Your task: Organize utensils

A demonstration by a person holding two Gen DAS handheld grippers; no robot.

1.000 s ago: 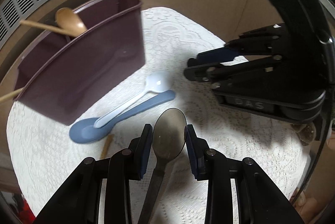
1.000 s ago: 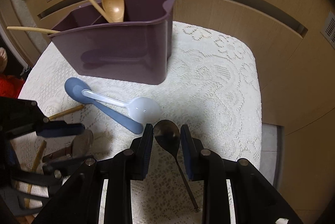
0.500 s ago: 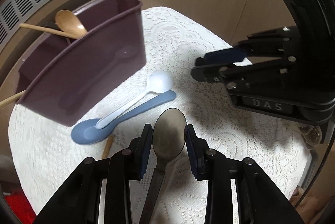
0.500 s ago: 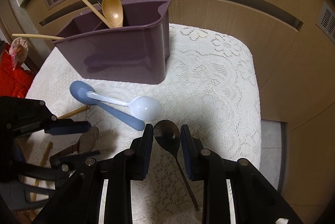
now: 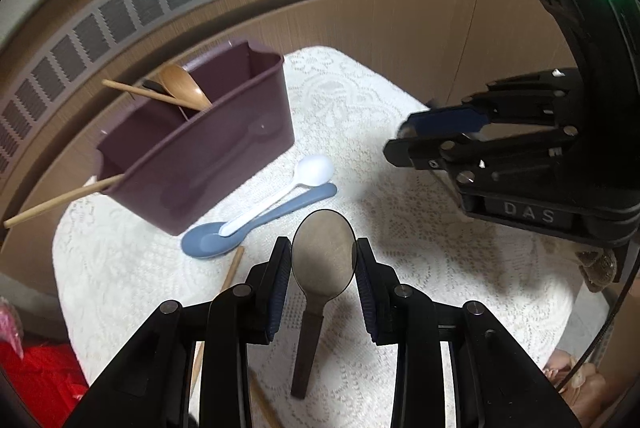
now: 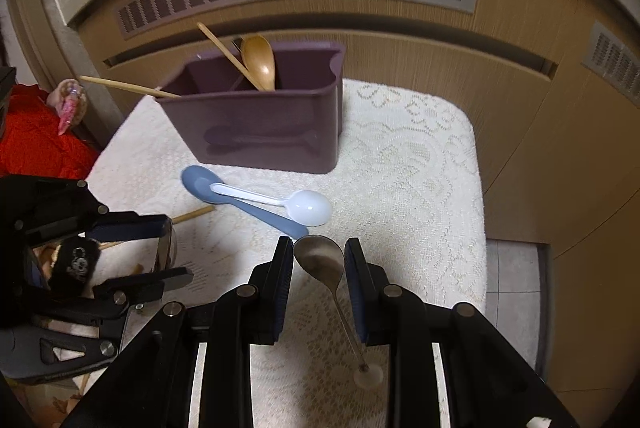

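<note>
Both grippers risen; left gripper clamps dark spoon, right gripper clamps metal spoon; caddy holds wooden spoon.

Two crossed spoons before the caddy, wooden utensils in it

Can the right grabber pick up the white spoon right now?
Probably not yet: the right gripper is already shut on a metal spoon. The white spoon lies uncovered just ahead, across the blue spoon.

My views are dim and warm, the lace cloth glaring white. Edges bow and blacken; far vents smear slightly.
</note>
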